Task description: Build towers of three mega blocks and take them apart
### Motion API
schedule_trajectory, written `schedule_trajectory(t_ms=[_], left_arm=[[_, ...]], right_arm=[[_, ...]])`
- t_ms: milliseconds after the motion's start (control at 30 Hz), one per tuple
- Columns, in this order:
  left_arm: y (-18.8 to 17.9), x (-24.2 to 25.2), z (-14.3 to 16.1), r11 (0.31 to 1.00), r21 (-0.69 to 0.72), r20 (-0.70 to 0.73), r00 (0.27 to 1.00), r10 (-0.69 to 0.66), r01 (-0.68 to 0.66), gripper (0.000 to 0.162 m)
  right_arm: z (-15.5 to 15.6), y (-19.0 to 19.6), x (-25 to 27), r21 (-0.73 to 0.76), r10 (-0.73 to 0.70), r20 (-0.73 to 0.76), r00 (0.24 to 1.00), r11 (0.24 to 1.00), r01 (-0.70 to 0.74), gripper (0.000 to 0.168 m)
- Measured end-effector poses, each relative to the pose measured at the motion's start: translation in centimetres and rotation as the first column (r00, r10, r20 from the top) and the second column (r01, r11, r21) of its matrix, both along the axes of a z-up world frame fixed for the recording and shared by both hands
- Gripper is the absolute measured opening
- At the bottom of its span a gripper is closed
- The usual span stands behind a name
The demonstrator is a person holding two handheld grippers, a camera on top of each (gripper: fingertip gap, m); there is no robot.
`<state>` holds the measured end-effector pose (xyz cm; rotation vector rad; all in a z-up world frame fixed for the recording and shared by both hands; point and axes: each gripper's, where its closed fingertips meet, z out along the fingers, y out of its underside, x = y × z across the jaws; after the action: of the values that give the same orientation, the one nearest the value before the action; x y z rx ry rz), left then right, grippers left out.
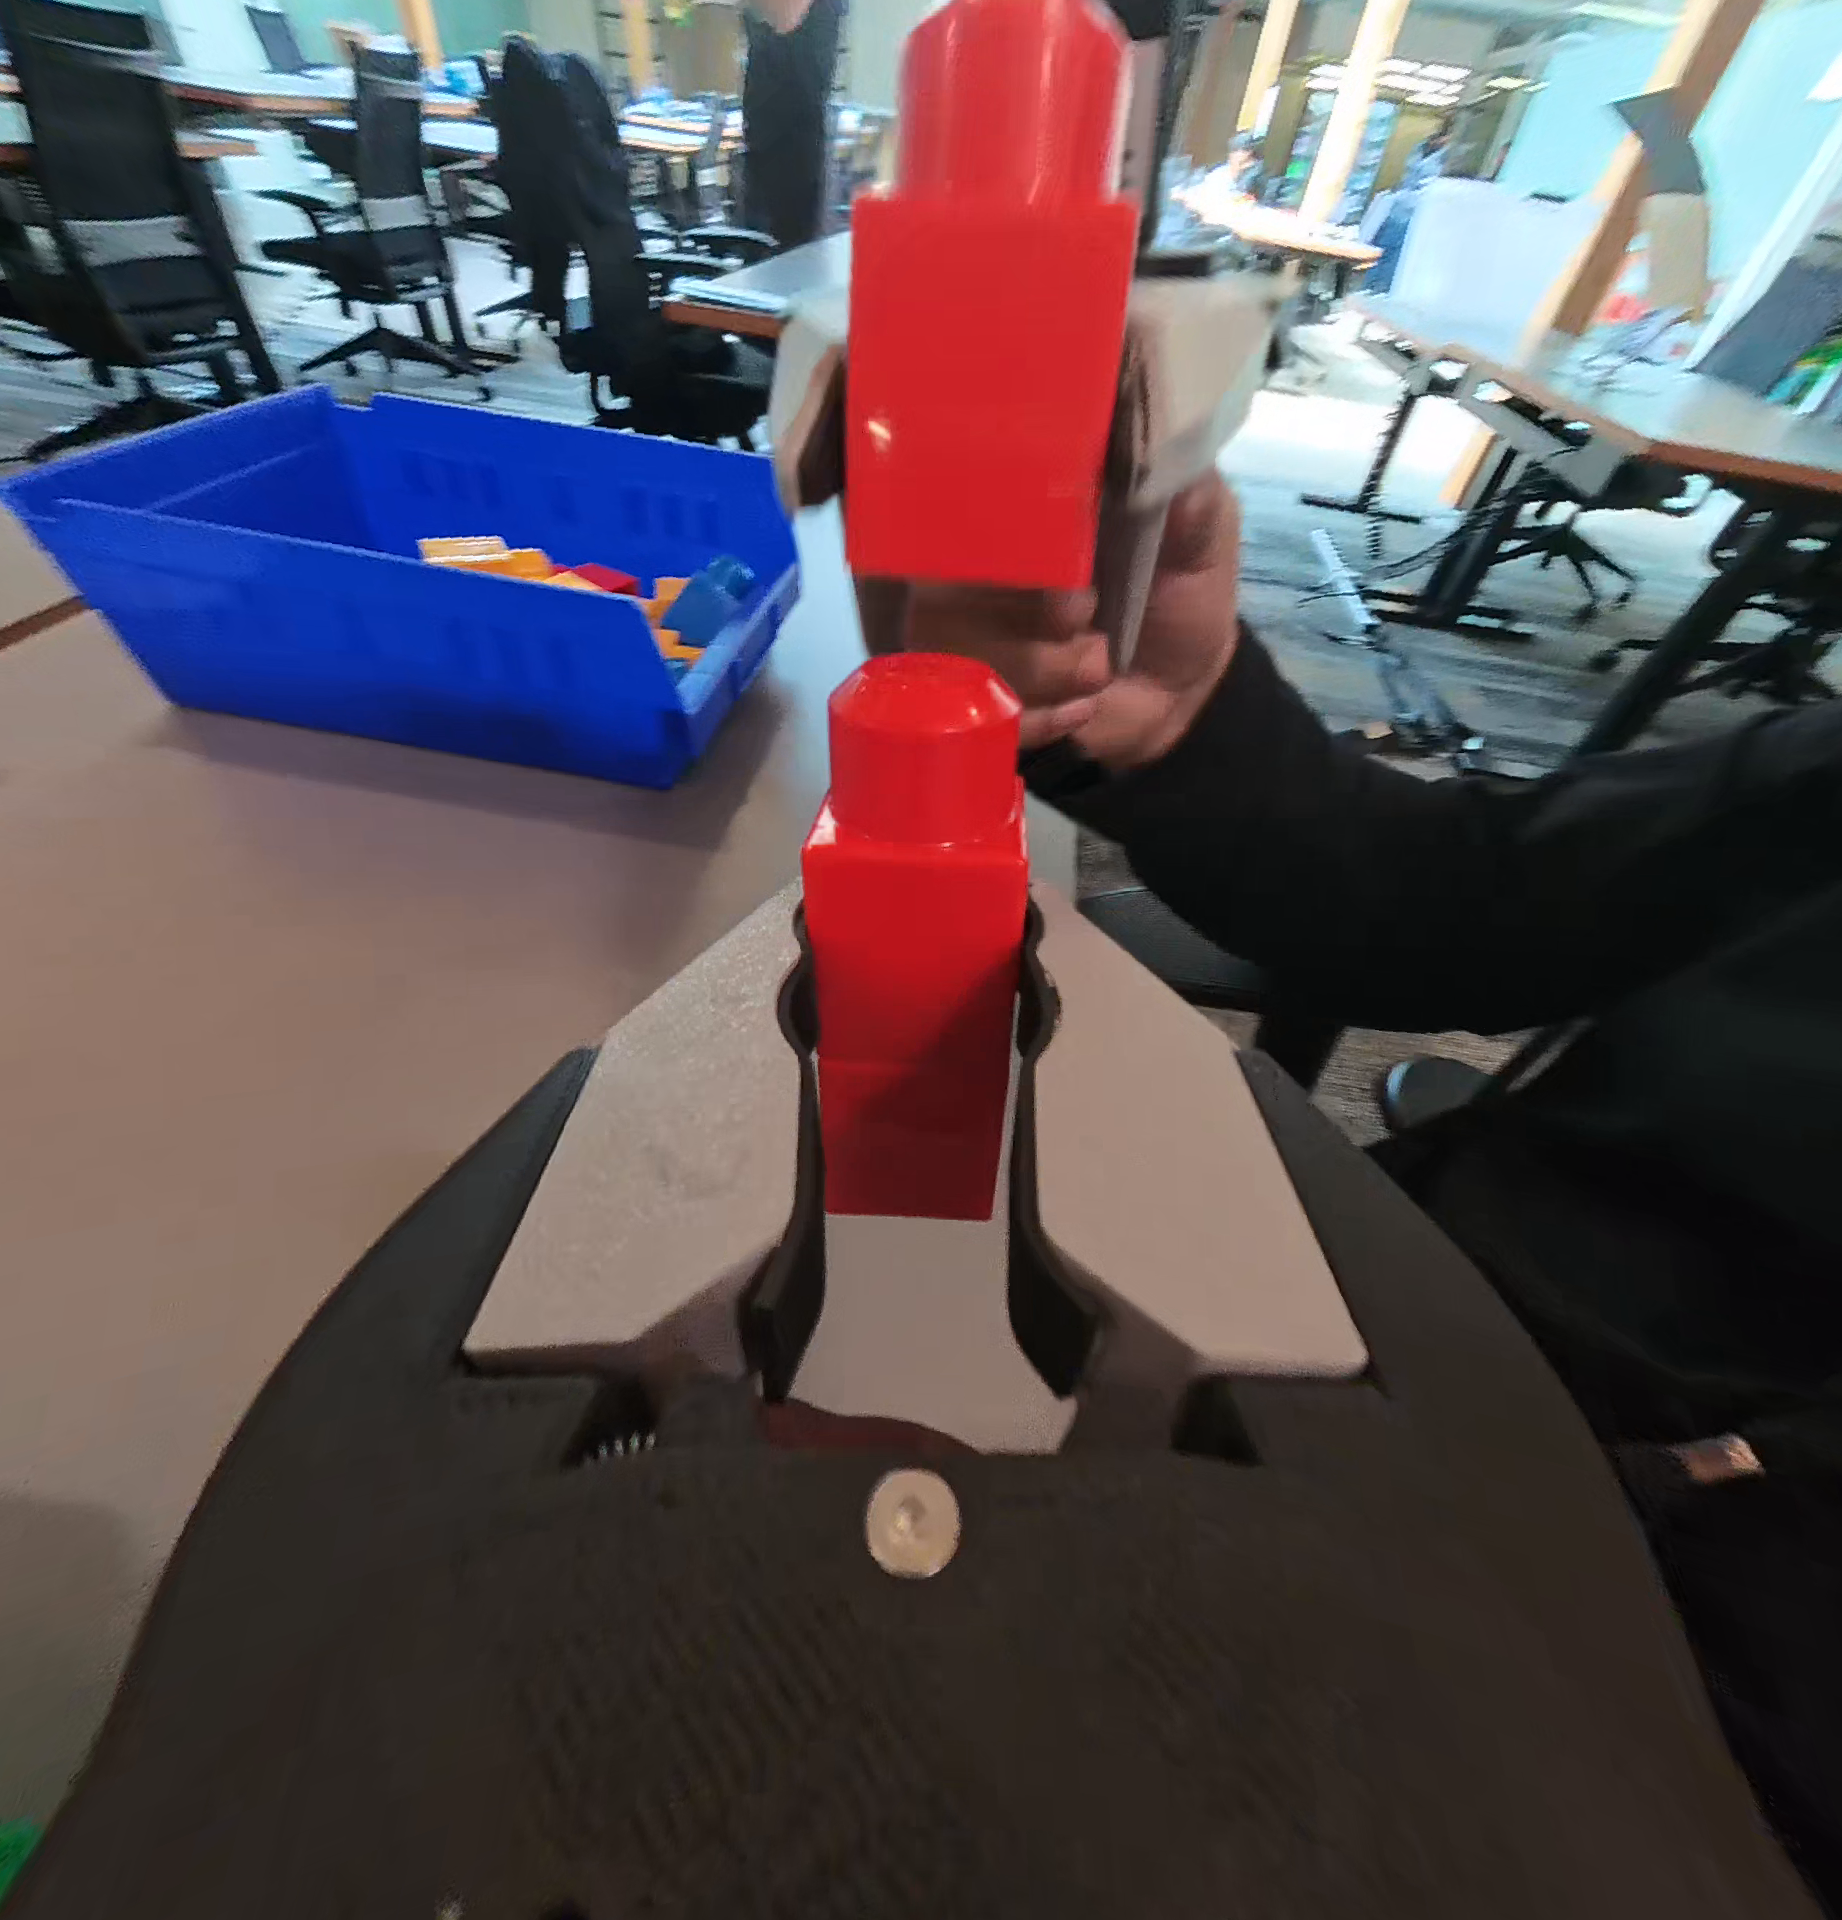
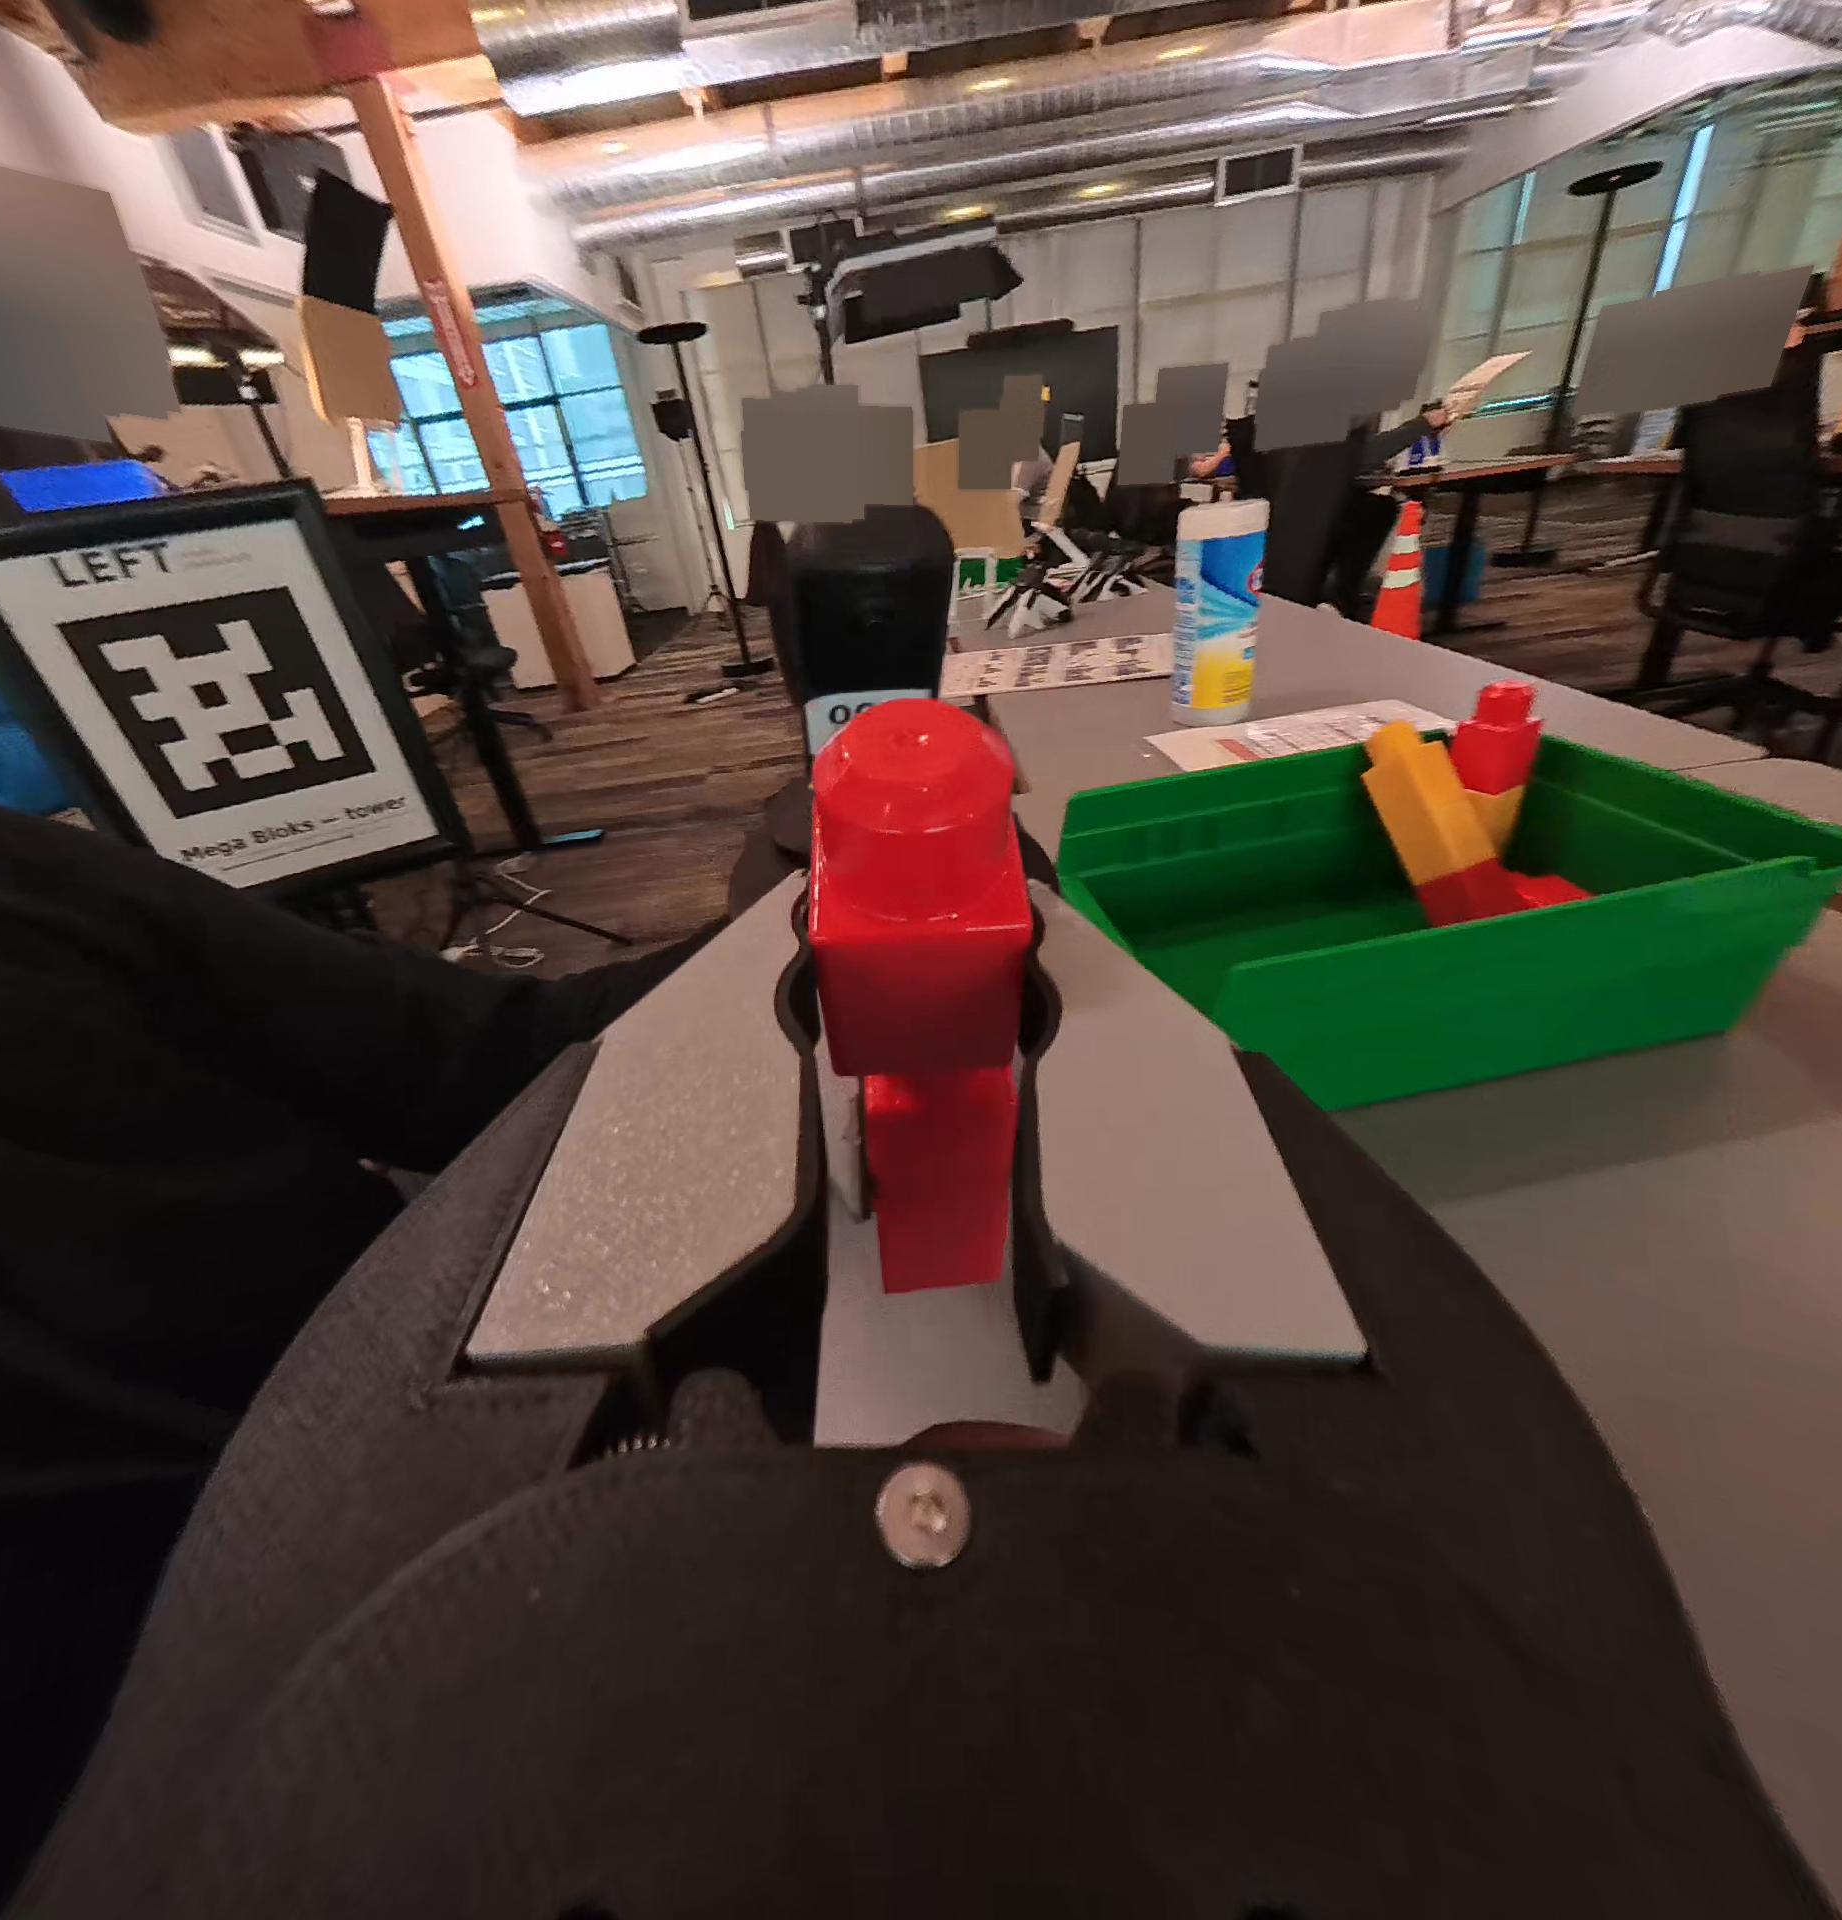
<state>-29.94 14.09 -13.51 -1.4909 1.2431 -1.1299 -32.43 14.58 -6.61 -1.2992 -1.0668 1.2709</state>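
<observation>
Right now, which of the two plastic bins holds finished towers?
The green bin, beside the right gripper: stacked red-and-yellow towers lean inside it. The blue bin holds only loose blocks.

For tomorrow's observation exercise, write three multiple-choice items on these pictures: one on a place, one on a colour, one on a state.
1. Where do the loose blocks lie in the left wrist view?
A. blue bin
B. floor
C. chair

2. What colour is the block held by each gripper?
A. yellow
B. red
C. blue

3. How does the left gripper stand?
A. wide open, empty
B. out of view
C. shut on a block

Answers:
1 A, blocks show inside the blue bin.
2 B, both red blocks.
3 C, the left gripper clamps its block; the right gripper likewise.
</observation>
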Motion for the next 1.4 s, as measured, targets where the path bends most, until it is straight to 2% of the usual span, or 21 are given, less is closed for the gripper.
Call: schedule_trajectory(t_ms=[133,200,333,500,600,667,733,800,900,967,1067,1133,1167,1200,1233,1300,1333,1400], left_arm=[[2.0,-0.6,-0.3,0.994,0.037,-0.017,0.994,0.105,-0.105,0.034],[3.1,-0.8,-0.6,0.986,0.049,-0.026,0.987,0.161,-0.159,0.034],[3.6,-0.8,-1.0,0.985,0.018,-0.022,0.985,0.172,-0.172,0.034],[3.4,-0.5,-1.4,0.986,0.021,-0.032,0.986,0.166,-0.165,0.034],[3.3,-0.3,-1.5,0.986,0.032,-0.044,0.985,0.165,-0.163,0.034],[3.2,-0.2,-1.6,0.985,0.043,-0.053,0.984,0.168,-0.166,0.034],[3.1,-0.1,-1.7,0.985,0.052,-0.058,0.984,0.166,-0.163,0.034],[3.1,-0.1,-1.8,0.984,0.062,-0.066,0.983,0.171,-0.167,0.034],[3.2,-0.1,-1.9,0.984,0.063,-0.069,0.983,0.172,-0.168,0.034],[3.2,-0.1,-1.9,0.983,0.06,-0.068,0.982,0.174,-0.171,0.034],[3.5,-0.1,-1.9,0.982,0.058,-0.066,0.981,0.183,-0.179,0.034],[3.6,-0.1,-2.1,0.982,0.054,-0.068,0.98,0.186,-0.182,0.034],[3.7,-0.1,-2.1,0.981,0.053,-0.068,0.98,0.187,-0.184,0.034],[3.7,-0.1,-2.1,0.981,0.054,-0.066,0.98,0.19,-0.186,0.034],[3.7,-0.1,-2.1,0.981,0.055,-0.066,0.979,0.192,-0.188,0.034],[3.6,-0.1,-2.0,0.981,0.055,-0.063,0.98,0.188,-0.185,0.034],[3.5,0.0,-2.0,0.982,0.056,-0.06,0.982,0.181,-0.178,0.034],[2.9,0.1,-1.8,0.987,0.055,-0.055,0.987,0.154,-0.151,0.034]], right_arm=[[1.8,2.0,3.5,0.02,-0.141,-0.037,0.989,0.99,0.142,0.033],[2.0,4.9,6.6,0.059,-0.34,-0.015,0.94,0.939,0.34,0.033],[1.9,9.6,14.4,0.117,-0.674,0.018,0.739,0.735,0.668,0.033],[0.6,13.4,24.0,0.088,-0.884,0.044,0.466,0.468,0.879,0.034],[-2.7,15.7,29.5,0.077,-0.948,0.151,0.281,0.295,0.952,0.034],[-5.5,17.0,32.1,0.048,-0.95,0.231,0.21,0.226,0.973,0.034],[-8.9,18.2,33.1,0.009,-0.917,0.342,0.205,0.221,0.975,0.035],[-12.5,19.1,33.6,-0.007,-0.862,0.465,0.201,0.223,0.975,0.049],[-14.3,20.1,34.5,0.01,-0.869,0.468,0.16,0.186,0.982,0.042],[-14.3,20.0,34.1,-0.026,-0.856,0.478,0.197,0.21,0.977,0.05],[-11.6,19.4,33.6,-0.02,-0.895,0.392,0.216,0.226,0.974,0.051],[-9.7,18.7,32.1,-0.039,-0.895,0.352,0.273,0.278,0.96,0.052],[-8.5,18.2,30.5,-0.063,-0.883,0.323,0.341,0.339,0.939,0.052],[-7.1,17.4,28.1,-0.096,-0.852,0.278,0.444,0.435,0.895,0.053],[-5.6,16.2,25.0,-0.128,-0.791,0.222,0.571,0.557,0.821,0.054],[-3.0,12.6,18.2,-0.171,-0.575,0.135,0.807,0.789,0.59,0.055],[-2.3,10.4,14.9,-0.173,-0.445,0.124,0.887,0.87,0.461,0.057],[-2.1,6.5,9.3,-0.118,-0.244,0.156,0.957,0.957,0.264,0.059]])
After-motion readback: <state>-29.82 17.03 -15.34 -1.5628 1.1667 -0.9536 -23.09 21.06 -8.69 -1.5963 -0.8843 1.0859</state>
